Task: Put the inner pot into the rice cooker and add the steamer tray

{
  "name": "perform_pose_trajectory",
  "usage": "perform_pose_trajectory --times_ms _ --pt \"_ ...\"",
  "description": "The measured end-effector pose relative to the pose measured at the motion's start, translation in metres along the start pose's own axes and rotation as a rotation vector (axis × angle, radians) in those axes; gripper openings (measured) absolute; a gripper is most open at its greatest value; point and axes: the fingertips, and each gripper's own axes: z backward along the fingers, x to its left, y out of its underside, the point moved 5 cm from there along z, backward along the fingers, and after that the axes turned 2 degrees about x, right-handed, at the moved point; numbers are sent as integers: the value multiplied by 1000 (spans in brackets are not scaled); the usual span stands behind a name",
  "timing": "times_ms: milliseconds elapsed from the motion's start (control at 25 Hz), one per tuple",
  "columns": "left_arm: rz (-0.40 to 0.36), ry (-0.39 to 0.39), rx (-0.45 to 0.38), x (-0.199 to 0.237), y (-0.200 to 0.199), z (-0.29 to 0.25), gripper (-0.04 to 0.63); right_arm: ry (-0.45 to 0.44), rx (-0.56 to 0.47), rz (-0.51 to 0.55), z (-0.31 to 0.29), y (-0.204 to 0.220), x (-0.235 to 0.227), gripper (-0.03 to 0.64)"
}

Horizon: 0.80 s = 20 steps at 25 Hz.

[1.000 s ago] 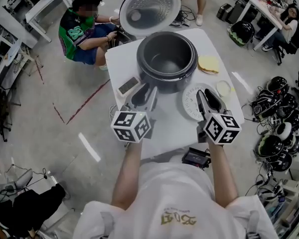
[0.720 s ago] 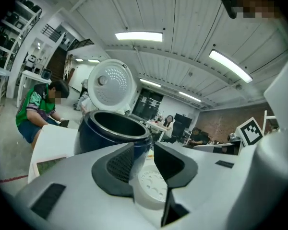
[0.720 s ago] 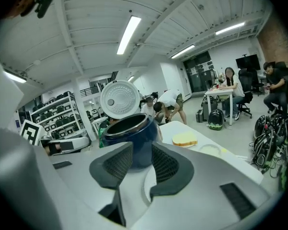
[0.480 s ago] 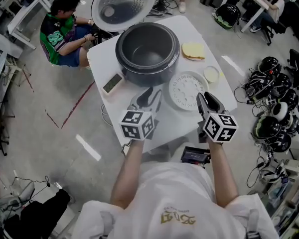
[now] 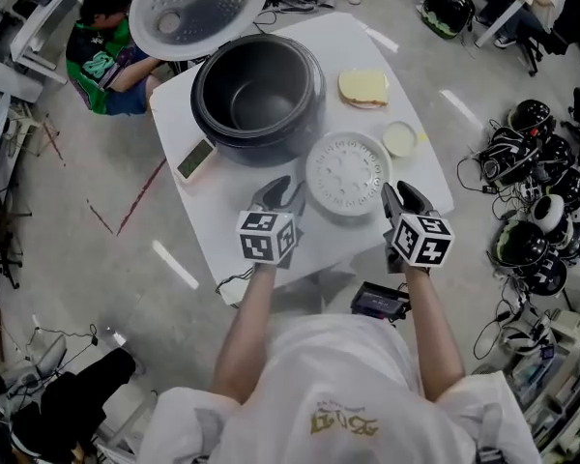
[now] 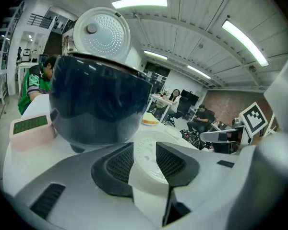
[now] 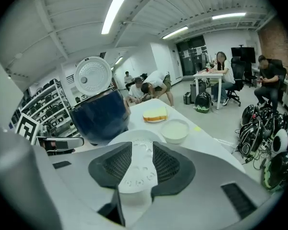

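Observation:
The dark rice cooker (image 5: pixel 213 124) stands on the white table with its lid (image 5: pixel 195 8) swung up. The dark inner pot (image 5: pixel 261 90) sits inside it. The white perforated steamer tray (image 5: pixel 346 170) lies flat just in front of the cooker. My left gripper (image 5: pixel 280 189) hovers at the tray's near left edge, and my right gripper (image 5: pixel 396 196) at its near right edge. Both stand open, their jaws having just been opening, with nothing between them. The tray (image 6: pixel 146 152) shows beyond the left gripper (image 6: pixel 145 150), and the tray (image 7: pixel 139 169) beyond the right gripper (image 7: pixel 142 152).
A yellow sponge-like block (image 5: pixel 363 87) on a plate and a small white bowl (image 5: pixel 400 139) sit at the table's right. A small device with a green screen (image 5: pixel 195 159) lies left of the cooker. A person (image 5: pixel 101 42) crouches beyond the table. Helmets (image 5: pixel 541 211) are piled on the floor at right.
Both grippers have come down and forward to the near edge of the steamer tray. Their jaws stand a little wider. The cooker and tray have not moved on the table.

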Motion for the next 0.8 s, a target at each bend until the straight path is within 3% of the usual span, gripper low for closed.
perform_pose_trajectory --times_ms 480,800 --pt "83 -87 126 13 37 -57 172 -35 142 -13 -51 28 -51 158" --pt "169 -99 137 16 49 -74 184 -67 203 -7 -75 43 -59 161"
